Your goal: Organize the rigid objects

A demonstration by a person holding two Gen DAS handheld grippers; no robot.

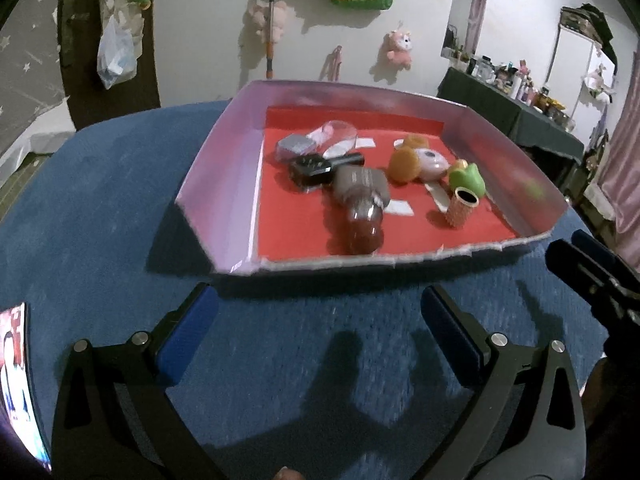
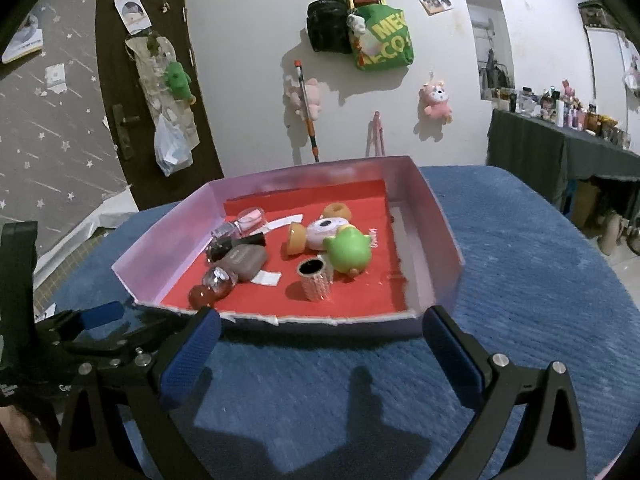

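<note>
A pink-walled tray with a red floor (image 1: 224, 168) (image 2: 436, 216) sits on the blue table. In it lie a green frog toy (image 1: 468, 178) (image 2: 348, 254), a studded cylinder (image 1: 462, 206) (image 2: 316, 278), a grey case (image 1: 362, 184) (image 2: 244, 262), a red-brown bottle (image 1: 362, 232) (image 2: 204, 294), a black remote (image 1: 314, 168), orange lids (image 1: 404, 164) (image 2: 296, 238), a white round case (image 1: 430, 162) (image 2: 324, 232) and a clear jar (image 1: 338, 132) (image 2: 250, 218). My left gripper (image 1: 320, 336) is open and empty before the tray's near edge. My right gripper (image 2: 320, 356) is open and empty, also before it.
The blue cloth table (image 1: 100, 220) (image 2: 540, 280) carries the tray. A magazine (image 1: 16, 380) lies at its left edge. The right gripper shows at the left view's right edge (image 1: 592, 280); the left gripper shows in the right view (image 2: 92, 332). A dark shelf with bottles (image 2: 560, 136) stands right.
</note>
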